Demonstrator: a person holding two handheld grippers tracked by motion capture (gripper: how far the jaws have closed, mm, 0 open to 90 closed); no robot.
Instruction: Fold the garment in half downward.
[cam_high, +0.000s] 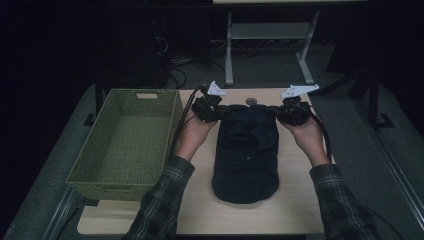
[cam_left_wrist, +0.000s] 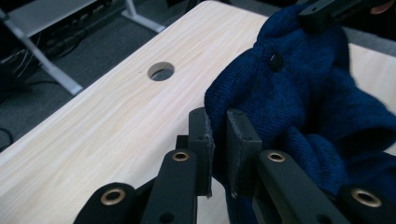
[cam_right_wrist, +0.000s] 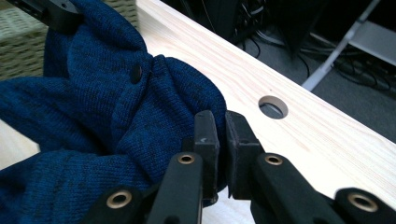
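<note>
So the dark blue knit sweater (cam_high: 245, 155) lies folded on the wooden table (cam_high: 295, 210), right between the two hands, with its far edge up by the grippers. The left gripper (cam_left_wrist: 218, 140) is pinched nearly closed on the sweater's far left corner, and the right gripper (cam_right_wrist: 222, 140) is clamped the same way on the far right corner. The green wicker basket (cam_high: 125, 145) sits just left of the table. From above the room's so dim that the jaws kinda vanish into the fabric
</note>
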